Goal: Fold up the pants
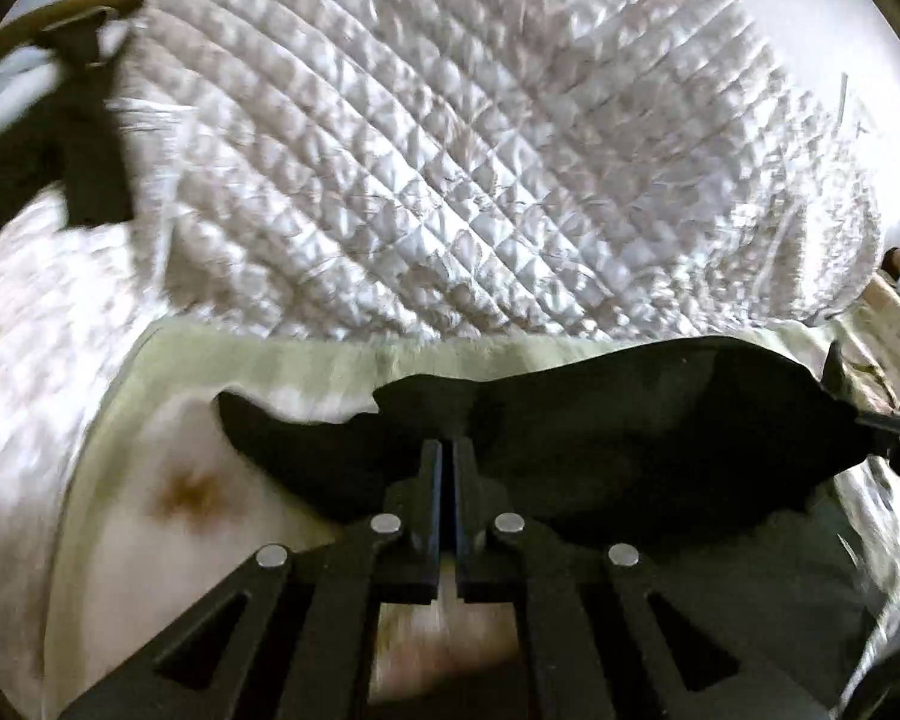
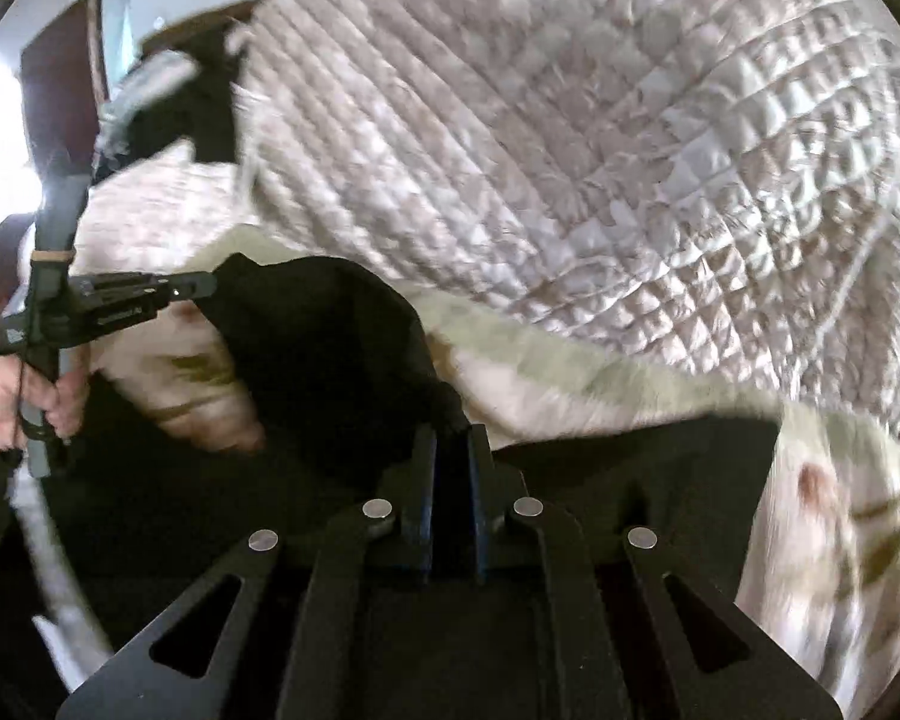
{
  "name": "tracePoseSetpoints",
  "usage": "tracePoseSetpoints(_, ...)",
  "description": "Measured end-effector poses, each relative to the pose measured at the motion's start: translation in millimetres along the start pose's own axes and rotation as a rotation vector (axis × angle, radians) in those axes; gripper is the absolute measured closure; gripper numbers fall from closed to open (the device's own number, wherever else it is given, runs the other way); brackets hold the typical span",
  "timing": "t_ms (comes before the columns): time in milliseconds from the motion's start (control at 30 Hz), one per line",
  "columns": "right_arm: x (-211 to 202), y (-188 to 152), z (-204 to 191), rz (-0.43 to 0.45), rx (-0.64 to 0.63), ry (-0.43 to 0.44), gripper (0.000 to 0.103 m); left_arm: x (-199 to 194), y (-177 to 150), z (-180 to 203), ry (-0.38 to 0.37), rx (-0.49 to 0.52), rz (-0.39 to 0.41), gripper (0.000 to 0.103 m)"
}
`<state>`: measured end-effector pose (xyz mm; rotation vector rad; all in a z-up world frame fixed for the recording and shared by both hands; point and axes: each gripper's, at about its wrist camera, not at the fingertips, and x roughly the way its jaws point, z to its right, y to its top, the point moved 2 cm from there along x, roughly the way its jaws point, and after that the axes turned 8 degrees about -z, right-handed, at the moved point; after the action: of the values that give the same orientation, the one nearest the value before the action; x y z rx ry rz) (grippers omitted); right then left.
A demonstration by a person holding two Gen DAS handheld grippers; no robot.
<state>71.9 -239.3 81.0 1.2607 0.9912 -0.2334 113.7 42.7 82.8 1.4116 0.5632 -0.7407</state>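
Black pants [image 1: 600, 420] lifted above the cream blanket [image 1: 306, 360], just short of the quilted bedspread [image 1: 450, 150]. Left gripper [image 1: 448, 450] clamped on the fabric edge, right gripper [image 2: 450, 438] clamped likewise.

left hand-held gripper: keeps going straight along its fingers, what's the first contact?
The black pants it already pinches at the left hand-held gripper. Past them, probably the pale green blanket edge, then the white quilt; depth is unclear.
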Motion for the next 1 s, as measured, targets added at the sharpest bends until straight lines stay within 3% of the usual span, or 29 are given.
tracePoseSetpoints(133, -19, -63, -21, -0.043, 0.095, 0.048, 0.095, -30, -59, -5, -0.023, -0.061, -0.036, 0.099)
tracePoseSetpoints(267, 0, -131, -29, -0.189, 0.233, 0.081, 0.094, -34, -119, -9, -0.025, -0.115, -0.139, 0.099)
tracePoseSetpoints(333, 7, -152, -30, -0.236, 0.284, 0.102, 0.091, -30, -141, -12, -0.027, -0.133, -0.199, 0.098)
tracePoseSetpoints(400, -1, -159, -31, -0.209, 0.323, 0.115, 0.086, -33, -152, -14, -0.029, -0.151, -0.222, 0.098)
tracePoseSetpoints(533, -19, -160, -31, -0.153, 0.388, 0.154, 0.067, -51, -151, -17, -0.024, -0.174, -0.191, 0.097)
tracePoseSetpoints(567, -23, -161, -31, -0.140, 0.399, 0.157, 0.066, -55, -146, -17, -0.022, -0.171, -0.175, 0.091)
tracePoseSetpoints(667, -32, -167, -25, -0.094, 0.468, 0.144, 0.066, -56, -131, -12, -0.020, -0.140, -0.135, 0.063)
tracePoseSetpoints(700, -35, -171, -21, -0.081, 0.507, 0.141, 0.066, -53, -124, -9, -0.009, -0.128, -0.128, 0.060)
tracePoseSetpoints(833, -42, -184, -8, -0.052, 0.633, 0.132, 0.065, -26, -103, 7, 0.002, -0.063, -0.157, 0.056)
tracePoseSetpoints(1000, -41, -197, 9, -0.071, 0.750, 0.085, 0.065, 19, -91, 26, 0.066, 0.006, -0.218, 0.056)
